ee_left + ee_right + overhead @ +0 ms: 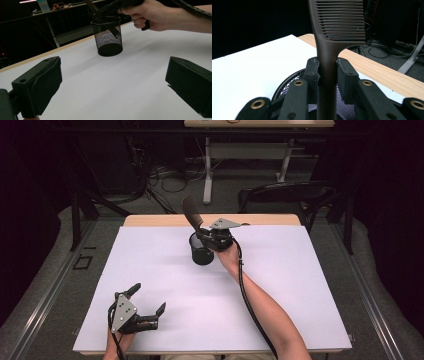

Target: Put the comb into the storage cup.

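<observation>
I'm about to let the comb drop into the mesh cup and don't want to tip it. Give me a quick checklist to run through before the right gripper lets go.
1. Right gripper clamps the comb by its handle: ok.
2. Comb handle points down into the mesh cup: ok.
3. Handle tip resting on the cup's bottom: cannot tell.
4. Cup stands upright on the table: ok.
5. Left gripper open and well away from the cup: ok.
6. Comb upright rather than leaning: not ok, it tilts in the high view.
</observation>
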Demonstrator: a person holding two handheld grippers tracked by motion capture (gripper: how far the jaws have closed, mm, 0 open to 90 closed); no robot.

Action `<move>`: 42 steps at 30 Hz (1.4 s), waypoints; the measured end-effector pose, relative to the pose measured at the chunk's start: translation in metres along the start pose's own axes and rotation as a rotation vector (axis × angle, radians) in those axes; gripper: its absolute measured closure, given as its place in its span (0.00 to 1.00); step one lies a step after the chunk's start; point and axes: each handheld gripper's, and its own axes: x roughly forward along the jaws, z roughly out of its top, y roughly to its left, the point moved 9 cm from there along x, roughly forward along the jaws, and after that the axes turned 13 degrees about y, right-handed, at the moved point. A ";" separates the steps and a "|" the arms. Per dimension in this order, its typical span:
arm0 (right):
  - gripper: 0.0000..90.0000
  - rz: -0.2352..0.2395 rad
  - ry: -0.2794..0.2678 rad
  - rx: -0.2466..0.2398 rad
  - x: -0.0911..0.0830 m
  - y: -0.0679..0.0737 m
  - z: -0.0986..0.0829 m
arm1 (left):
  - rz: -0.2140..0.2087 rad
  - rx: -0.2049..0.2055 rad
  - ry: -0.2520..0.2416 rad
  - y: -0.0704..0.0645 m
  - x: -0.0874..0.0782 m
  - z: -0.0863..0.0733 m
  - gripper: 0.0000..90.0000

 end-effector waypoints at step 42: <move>0.15 0.134 0.206 -0.019 -0.057 0.021 -0.017 | 0.005 -0.002 0.003 0.001 0.001 0.000 0.01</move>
